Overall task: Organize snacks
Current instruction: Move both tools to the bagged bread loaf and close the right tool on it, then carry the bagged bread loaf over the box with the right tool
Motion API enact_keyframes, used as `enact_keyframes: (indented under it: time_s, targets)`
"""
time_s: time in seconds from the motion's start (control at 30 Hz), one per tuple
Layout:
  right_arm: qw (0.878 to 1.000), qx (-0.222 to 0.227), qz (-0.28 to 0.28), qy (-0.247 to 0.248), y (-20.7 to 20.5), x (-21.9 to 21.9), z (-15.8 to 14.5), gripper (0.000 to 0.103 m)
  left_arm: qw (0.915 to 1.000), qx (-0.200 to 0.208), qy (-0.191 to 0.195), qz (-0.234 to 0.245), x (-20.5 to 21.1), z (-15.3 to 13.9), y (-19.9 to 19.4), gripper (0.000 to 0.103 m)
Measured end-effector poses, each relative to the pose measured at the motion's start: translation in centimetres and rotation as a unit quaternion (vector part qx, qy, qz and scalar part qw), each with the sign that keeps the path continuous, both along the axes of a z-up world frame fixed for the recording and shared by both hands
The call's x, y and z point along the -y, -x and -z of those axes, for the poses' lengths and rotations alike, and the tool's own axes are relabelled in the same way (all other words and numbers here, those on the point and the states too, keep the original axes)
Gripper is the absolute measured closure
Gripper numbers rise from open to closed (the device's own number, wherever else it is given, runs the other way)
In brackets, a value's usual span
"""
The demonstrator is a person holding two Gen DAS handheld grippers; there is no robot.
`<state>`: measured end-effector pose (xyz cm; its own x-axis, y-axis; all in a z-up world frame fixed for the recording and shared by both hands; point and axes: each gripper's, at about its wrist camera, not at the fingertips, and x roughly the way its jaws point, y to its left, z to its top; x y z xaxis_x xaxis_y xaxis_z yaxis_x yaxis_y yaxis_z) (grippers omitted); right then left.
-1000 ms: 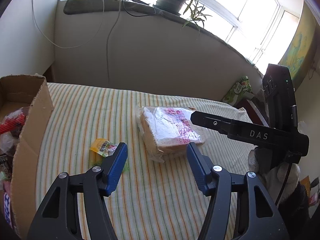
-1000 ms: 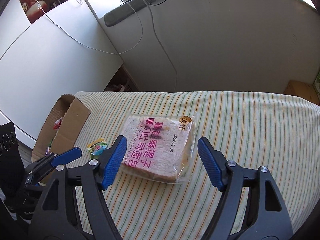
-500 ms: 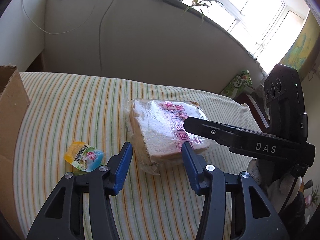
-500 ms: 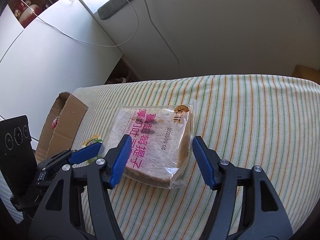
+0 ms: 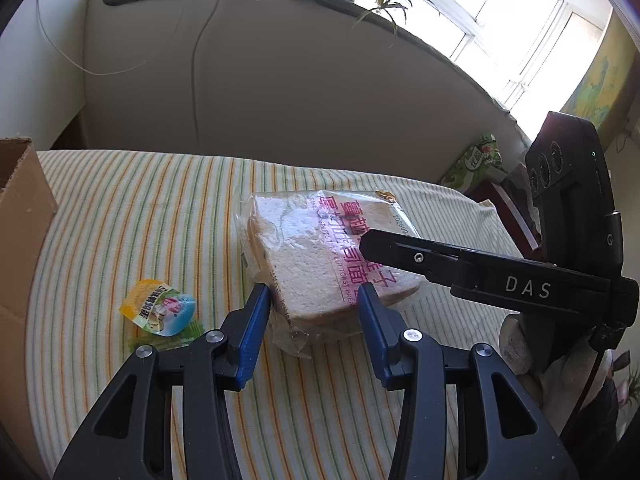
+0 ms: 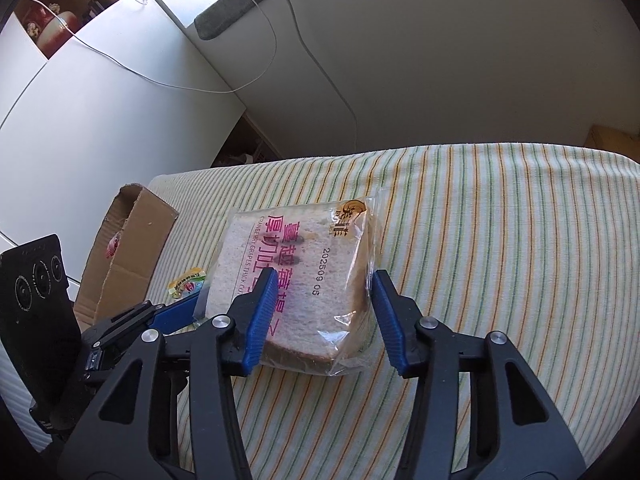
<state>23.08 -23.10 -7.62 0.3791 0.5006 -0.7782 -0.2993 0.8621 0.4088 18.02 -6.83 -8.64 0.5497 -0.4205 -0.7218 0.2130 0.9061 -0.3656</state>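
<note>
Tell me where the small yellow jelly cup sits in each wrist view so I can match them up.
Left wrist: the jelly cup lies lower left on the striped cloth, left of the left gripper.
Right wrist: it peeks out left of centre, between the cardboard box and the bagged bread.
Shared landmark: the bagged bread, just right of the cup in both.

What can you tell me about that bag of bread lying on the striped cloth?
The bag of bread is a clear, crinkly plastic pack of thick white slices with brown crusts, printed in pink characters with a small gold logo and a date stamp. It lies flat on the striped cloth, beside a small jelly cup. Both tongs, left and right, are closing around its near corners; whether the blue pads already press on it is unclear.
</note>
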Motion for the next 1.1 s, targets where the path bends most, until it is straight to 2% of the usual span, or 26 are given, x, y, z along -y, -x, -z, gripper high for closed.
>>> enact_keyframes:
  time_s: [0.57, 0.83, 1.1]
  targets:
    - [0.998, 0.054, -0.029, -0.003, 4.0, -3.5, -6.1, 0.052, 0.9974, 0.067, -0.001, -0.026, -3.2, -4.9, 5.4, 0.060]
    - [0.996, 0.069, -0.052, -0.008, 5.5, -7.2, -7.9, 0.053, 0.9945, 0.091, -0.005, -0.051, -6.0, -6.3, 7.3, 0.060]
    - [0.992, 0.082, -0.091, -0.008, 6.8, -12.7, -9.2, 0.052, 0.9899, 0.108, -0.008, -0.092, -10.6, -7.3, 8.9, 0.060]
